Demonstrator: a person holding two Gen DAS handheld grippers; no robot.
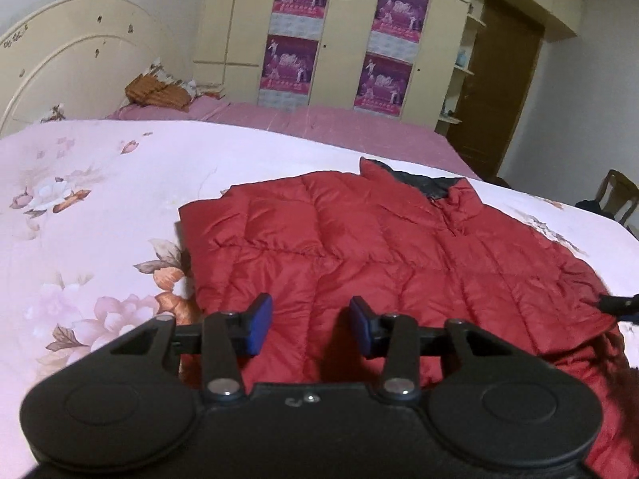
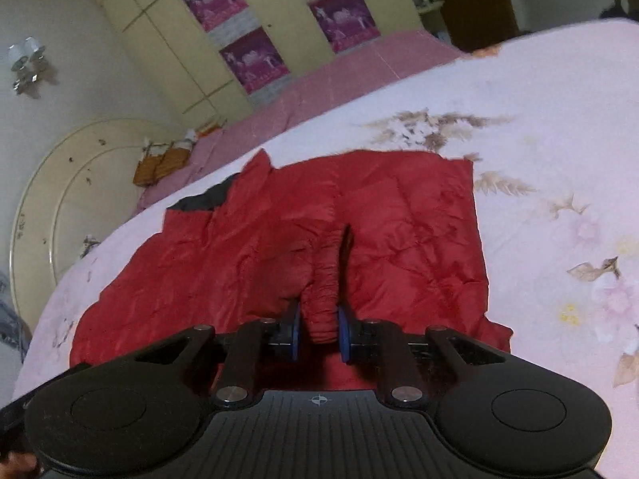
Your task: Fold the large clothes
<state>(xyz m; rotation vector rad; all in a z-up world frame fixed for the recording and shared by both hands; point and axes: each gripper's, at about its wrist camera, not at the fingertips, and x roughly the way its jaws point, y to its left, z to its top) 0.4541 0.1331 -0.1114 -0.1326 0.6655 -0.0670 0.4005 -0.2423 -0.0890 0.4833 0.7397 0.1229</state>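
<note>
A red quilted down jacket (image 1: pixel 359 247) with a dark inner collar (image 1: pixel 435 185) lies spread on the flowered pink bedcover (image 1: pixel 100 207). My left gripper (image 1: pixel 311 321) hovers over the jacket's near part, open, its blue pads (image 1: pixel 261 319) apart with only flat fabric below them. In the right wrist view the jacket (image 2: pixel 419 219) lies with its collar at the far left. My right gripper (image 2: pixel 319 329) is shut on a bunched ridge of the jacket's red fabric (image 2: pixel 325 279), which stands up between the blue pads (image 2: pixel 343 329). A dark tip (image 1: pixel 619 303) shows at the jacket's right edge in the left wrist view.
A cream headboard (image 1: pixel 60 60) stands at the far left. A brown-orange bundle (image 1: pixel 157 94) lies on the pink sheet (image 1: pixel 339 123) beyond the cover. The cream wardrobe (image 1: pixel 347 32) carries purple posters. A brown door (image 1: pixel 495 92) and a wooden chair (image 1: pixel 617 195) are at the right.
</note>
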